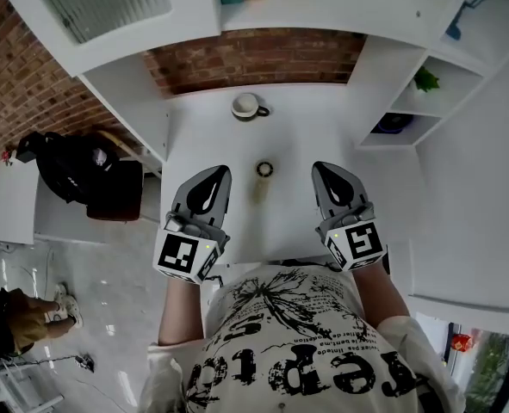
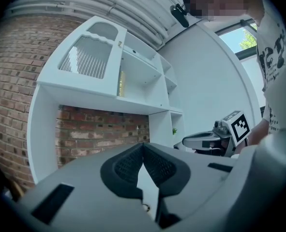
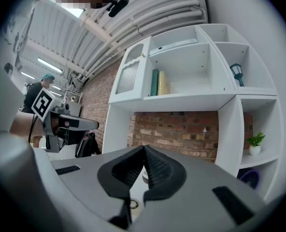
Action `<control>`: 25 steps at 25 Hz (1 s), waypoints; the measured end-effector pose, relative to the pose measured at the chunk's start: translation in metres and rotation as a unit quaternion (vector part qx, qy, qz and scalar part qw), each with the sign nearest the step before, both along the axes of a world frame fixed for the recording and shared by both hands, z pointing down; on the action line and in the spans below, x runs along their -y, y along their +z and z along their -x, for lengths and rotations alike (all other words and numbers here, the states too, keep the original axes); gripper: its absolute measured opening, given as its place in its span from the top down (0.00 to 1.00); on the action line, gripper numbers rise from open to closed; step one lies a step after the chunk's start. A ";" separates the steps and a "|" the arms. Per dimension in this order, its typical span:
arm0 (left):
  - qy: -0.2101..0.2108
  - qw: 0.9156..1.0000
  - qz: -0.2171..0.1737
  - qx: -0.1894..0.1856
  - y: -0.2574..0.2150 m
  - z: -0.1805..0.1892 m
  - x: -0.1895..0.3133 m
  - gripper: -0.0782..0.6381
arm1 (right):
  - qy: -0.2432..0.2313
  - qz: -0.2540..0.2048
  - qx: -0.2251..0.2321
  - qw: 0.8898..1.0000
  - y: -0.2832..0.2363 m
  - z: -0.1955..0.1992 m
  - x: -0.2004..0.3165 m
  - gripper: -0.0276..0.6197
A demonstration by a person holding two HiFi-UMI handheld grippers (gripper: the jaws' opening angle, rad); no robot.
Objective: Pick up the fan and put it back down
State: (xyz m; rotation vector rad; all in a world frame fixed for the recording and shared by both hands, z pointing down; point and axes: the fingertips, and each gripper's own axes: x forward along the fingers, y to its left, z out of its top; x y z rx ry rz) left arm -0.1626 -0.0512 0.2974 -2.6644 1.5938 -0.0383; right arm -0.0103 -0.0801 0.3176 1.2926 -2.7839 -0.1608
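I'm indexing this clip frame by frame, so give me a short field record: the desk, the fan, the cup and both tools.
desk: white, set against a brick wall
fan: lying on the desk, between the two tools, touched by neither
cup: near the desk's back edge, beyond the fan
left tool: shut, empty, left of the fan in the head view
right tool: shut, empty, right of the fan in the head view

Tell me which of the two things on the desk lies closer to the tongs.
The fan, lying between the left tongs and right tongs; the white mug stands farther back, by the brick wall.
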 end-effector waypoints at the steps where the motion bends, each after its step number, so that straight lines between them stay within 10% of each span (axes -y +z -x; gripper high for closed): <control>1: 0.001 1.000 0.001 0.002 0.000 -0.001 0.001 0.87 | 0.000 0.001 0.002 1.000 -0.001 -0.001 0.001 0.94; 25: -0.016 0.999 0.027 0.019 0.004 0.000 0.014 0.87 | -0.007 -0.010 -0.014 1.000 0.001 0.009 0.014 0.94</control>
